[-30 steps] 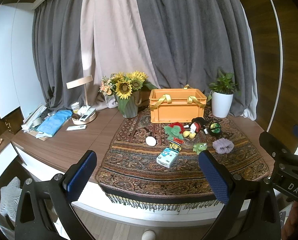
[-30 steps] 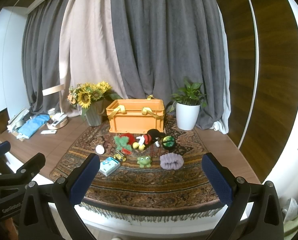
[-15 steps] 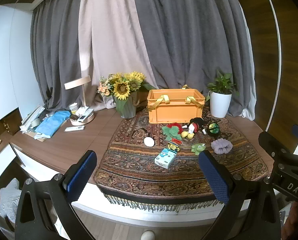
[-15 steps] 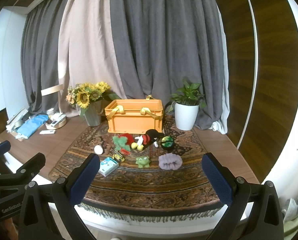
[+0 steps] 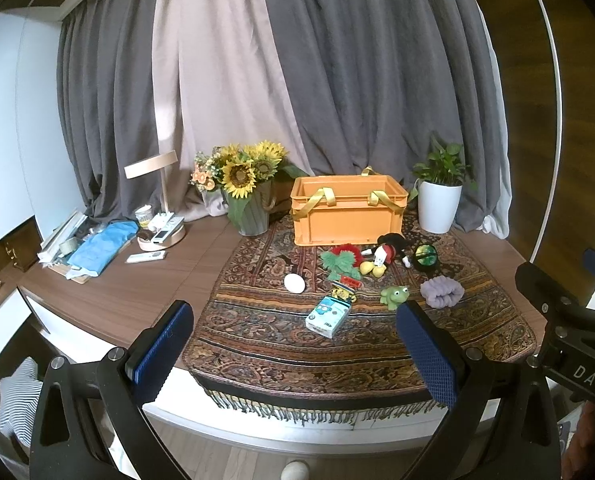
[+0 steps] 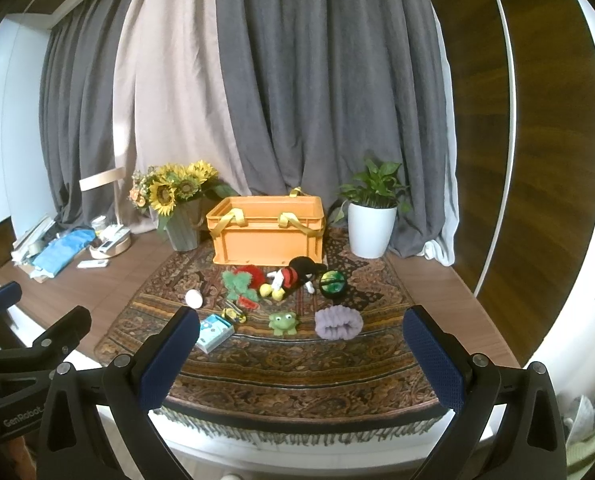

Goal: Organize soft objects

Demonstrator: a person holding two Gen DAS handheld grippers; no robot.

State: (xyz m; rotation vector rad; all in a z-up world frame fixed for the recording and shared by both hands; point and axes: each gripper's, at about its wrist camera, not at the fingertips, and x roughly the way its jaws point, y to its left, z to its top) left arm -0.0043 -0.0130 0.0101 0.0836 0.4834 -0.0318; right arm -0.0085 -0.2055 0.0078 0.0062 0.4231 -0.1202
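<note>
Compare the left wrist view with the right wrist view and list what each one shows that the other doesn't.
Only the left wrist view shows the striped cloth at lower left and the right claw's frame marked DAS. Only the right wrist view shows the crumpled cloth at lower right and the left claw's frame marked GenRobot. Both show the orange crate, the toys on the patterned rug and an open claw.
</note>
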